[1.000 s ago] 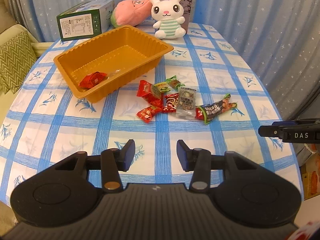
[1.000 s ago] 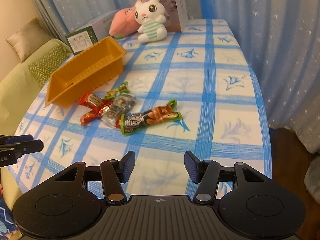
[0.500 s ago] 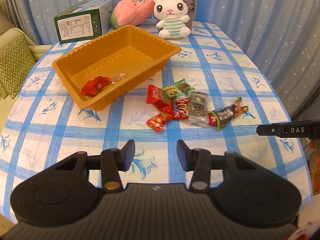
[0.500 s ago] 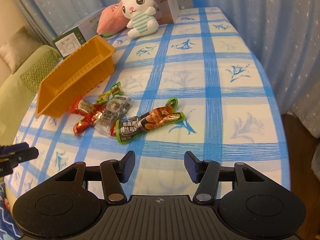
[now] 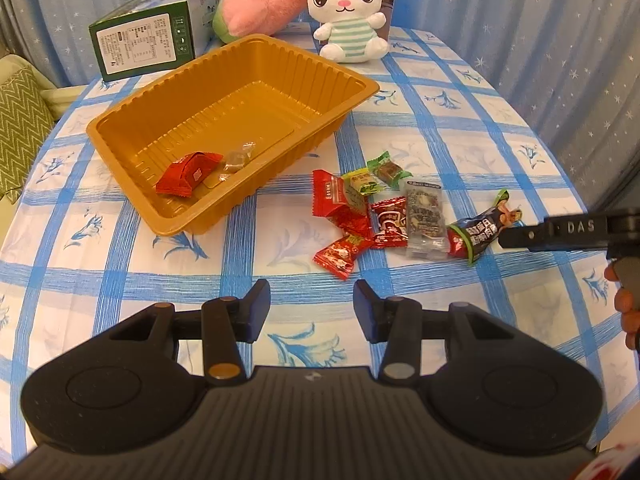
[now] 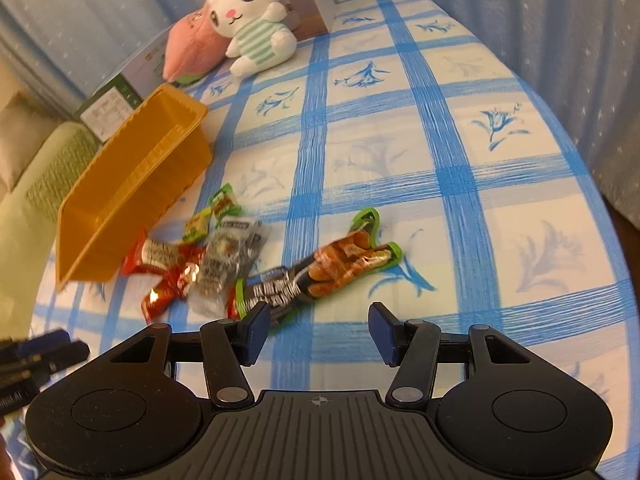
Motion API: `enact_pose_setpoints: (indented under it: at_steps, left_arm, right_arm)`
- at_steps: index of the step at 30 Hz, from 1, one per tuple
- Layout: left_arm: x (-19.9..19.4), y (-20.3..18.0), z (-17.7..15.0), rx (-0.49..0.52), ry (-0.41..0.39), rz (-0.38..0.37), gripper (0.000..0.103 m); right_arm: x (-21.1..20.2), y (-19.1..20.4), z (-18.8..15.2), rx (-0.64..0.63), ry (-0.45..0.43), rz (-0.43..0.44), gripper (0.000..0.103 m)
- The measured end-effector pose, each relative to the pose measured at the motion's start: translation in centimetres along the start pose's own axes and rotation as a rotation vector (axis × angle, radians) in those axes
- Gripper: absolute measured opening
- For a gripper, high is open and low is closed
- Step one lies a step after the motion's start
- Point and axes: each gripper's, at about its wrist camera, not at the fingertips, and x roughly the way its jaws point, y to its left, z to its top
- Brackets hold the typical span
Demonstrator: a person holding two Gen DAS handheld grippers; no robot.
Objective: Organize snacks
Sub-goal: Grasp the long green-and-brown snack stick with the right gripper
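Left wrist view: snacks (image 5: 396,212) sit in a loose pile mid-table, just right of the orange tray (image 5: 132,176). Mostly small shiny wrappers: three red packets w/ print, two green-and-yellow candies at the far side, one clear packet (image 5: 426,216) w/ dark contents, overlapping each other. A longer black pouch (image 5: 480,232) w/ green edges and an orange food picture lies at the right end, touching the clear packet. Two pieces are already in the tray's near-left end: a red packet (image 5: 188,174) and a small clear-wrapped candy (image 5: 238,158) beside it; tray is ribbed, shallow, set at an angle.

Left gripper (image 5: 312,306) hovers near-side of the pile, jaws apart, nothing between them. Right gripper (image 6: 316,334) also spread open and empty; in the right wrist view its left finger (image 6: 254,332) overlaps the black pouch's near end, contact can't be told.

Table (image 5: 460,120) has a white cloth w/ blue checks and flower prints. Far edge: green box (image 5: 148,46), pink plush (image 5: 260,4), white rabbit plush (image 5: 350,20) in a striped shirt. Blue starred curtain (image 5: 520,8) behind.
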Motion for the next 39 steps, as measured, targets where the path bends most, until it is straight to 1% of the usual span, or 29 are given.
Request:
enact_pose_setpoints:
  at_steps: [3, 5, 10, 13, 19, 20, 21, 23, 25, 28, 30, 34, 39]
  left_arm:
    - [0.5, 0.4, 0.3, 0.005, 0.006, -0.007, 0.042]
    - [0.7, 0.7, 0.4, 0.009, 0.010, -0.010, 0.042]
    - [1.4, 1.2, 0.6, 0.021, 0.020, -0.016, 0.042]
    - [1.8, 1.5, 0.7, 0.025, 0.026, -0.021, 0.042]
    - [2.4, 1.9, 0.9, 0.038, 0.032, -0.027, 0.042]
    - [2.5, 2.0, 0.9, 0.038, 0.033, -0.027, 0.042]
    - [2.6, 2.0, 0.9, 0.039, 0.034, -0.028, 0.042]
    - [2.7, 2.1, 1.0, 0.041, 0.035, -0.033, 0.042]
    - [2.9, 2.1, 1.0, 0.046, 0.037, -0.037, 0.042]
    - [3.1, 1.9, 1.0, 0.059, 0.036, -0.047, 0.042]
    - [3.3, 1.8, 1.0, 0.071, 0.034, -0.052, 0.042]
    - [3.8, 1.3, 1.0, 0.100, 0.032, -0.057, 0.042]
    - [4.5, 0.4, 1.0, 0.157, 0.023, -0.066, 0.042]
  right_arm:
    - [0.7, -0.1, 0.5, 0.052, -0.006, 0.009, 0.055]
    - [1.3, 0.0, 1.0, 0.080, -0.008, 0.000, 0.055]
    - [2.5, 0.6, 1.8, 0.091, -0.034, -0.023, 0.055]
    - [3.1, 1.4, 2.3, 0.061, -0.044, -0.060, 0.054]
    - [4.5, 3.3, 2.7, -0.054, -0.048, -0.138, 0.054]
    - [4.6, 3.6, 2.8, -0.074, -0.048, -0.150, 0.052]
    - [4.8, 3.9, 2.8, -0.093, -0.049, -0.168, 0.046]
    - [5.1, 4.4, 2.9, -0.132, -0.053, -0.197, 0.040]
    - [5.4, 4.6, 3.0, -0.160, -0.052, -0.208, 0.038]
    - [5.5, 4.8, 3.0, -0.202, -0.053, -0.205, 0.035]
    - [5.6, 4.9, 2.9, -0.224, -0.052, -0.191, 0.030]
    - [4.9, 5.0, 2.7, -0.256, -0.080, -0.183, 0.029]
    - [2.7, 4.6, 2.8, -0.232, -0.121, -0.145, 0.029]
